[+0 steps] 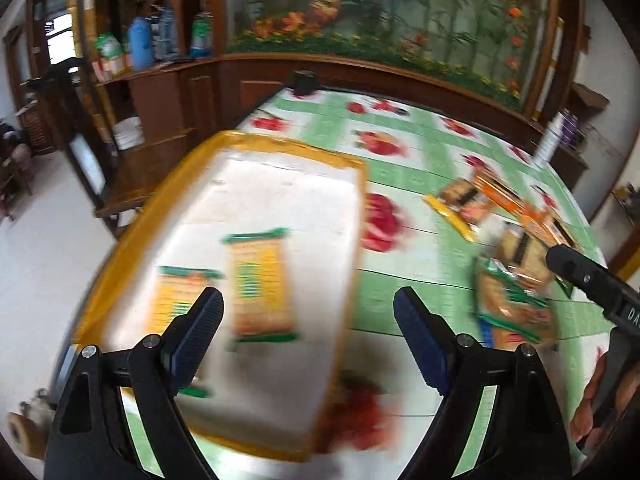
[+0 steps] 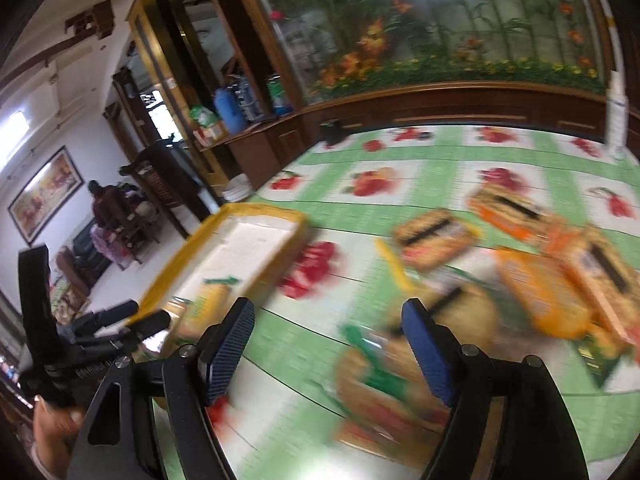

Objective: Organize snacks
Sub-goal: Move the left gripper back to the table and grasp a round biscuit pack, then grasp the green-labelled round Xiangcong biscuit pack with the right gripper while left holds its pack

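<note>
Snack packets point(image 2: 520, 264) loose right of yellow-rimmed tray point(image 1: 352, 184); both jaws wide, empty.

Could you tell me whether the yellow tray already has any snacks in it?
Yes, partly filled: two green-and-yellow snack packets lie flat inside the yellow tray; most of its white floor is bare. Both grippers are open and empty.

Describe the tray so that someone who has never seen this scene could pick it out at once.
On the green fruit-print tablecloth, look toward its left edge, away from the loose snack pile. The tray is the shallow white rectangle with a yellow rim, already holding two green-and-yellow packets.
</note>
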A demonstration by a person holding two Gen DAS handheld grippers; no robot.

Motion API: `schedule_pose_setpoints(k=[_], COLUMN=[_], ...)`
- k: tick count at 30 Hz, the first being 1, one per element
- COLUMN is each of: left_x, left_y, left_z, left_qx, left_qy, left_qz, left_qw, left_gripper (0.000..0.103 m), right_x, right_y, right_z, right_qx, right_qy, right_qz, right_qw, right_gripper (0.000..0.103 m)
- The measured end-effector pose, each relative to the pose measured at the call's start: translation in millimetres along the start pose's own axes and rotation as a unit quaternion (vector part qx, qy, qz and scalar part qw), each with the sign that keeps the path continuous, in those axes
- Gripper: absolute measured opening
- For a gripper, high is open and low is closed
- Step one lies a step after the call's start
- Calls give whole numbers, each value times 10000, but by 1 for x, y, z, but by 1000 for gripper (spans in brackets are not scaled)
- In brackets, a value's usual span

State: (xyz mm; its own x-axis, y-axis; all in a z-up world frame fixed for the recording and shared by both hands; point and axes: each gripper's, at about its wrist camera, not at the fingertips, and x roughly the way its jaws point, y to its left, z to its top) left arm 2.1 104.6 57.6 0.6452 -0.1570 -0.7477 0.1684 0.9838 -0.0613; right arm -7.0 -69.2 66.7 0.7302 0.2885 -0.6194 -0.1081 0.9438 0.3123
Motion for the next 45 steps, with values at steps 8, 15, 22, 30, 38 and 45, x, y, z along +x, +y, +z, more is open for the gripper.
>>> schedule_pose_setpoints(k=[8,15,22,30,38,45], left_x=[18,25,47,68,67,52], left_y=[-83,-150,-204,-219,-190,-143], left_z=[2,16,22,23,33,37], left_qx=[600,1401,2435,2542,1939,1393], left_qy=[271,191,356,463,456,265], left_qz=[-698,-966,-961,-1034,-1158,-1034], left_qw=[9954,9852,9645,9605,9731,9845], left_gripper=[88,88,88,77,50,49], right_x=[-41,-64,-73,-67,-60,-39], right_y=[-67,-113,-130,-138,-134,-102], right_z=[-24,-32,-33,-36,-37,-35], right_qx=[255,609,736,857,847,622], right_qy=[-17,-126,-184,-157,-81,94], right_qz=[-373,-594,-620,-564,-570,-347], right_qw=[9990,9963,9952,9946,9947,9974], right_gripper=[78,78,84,84,84,84])
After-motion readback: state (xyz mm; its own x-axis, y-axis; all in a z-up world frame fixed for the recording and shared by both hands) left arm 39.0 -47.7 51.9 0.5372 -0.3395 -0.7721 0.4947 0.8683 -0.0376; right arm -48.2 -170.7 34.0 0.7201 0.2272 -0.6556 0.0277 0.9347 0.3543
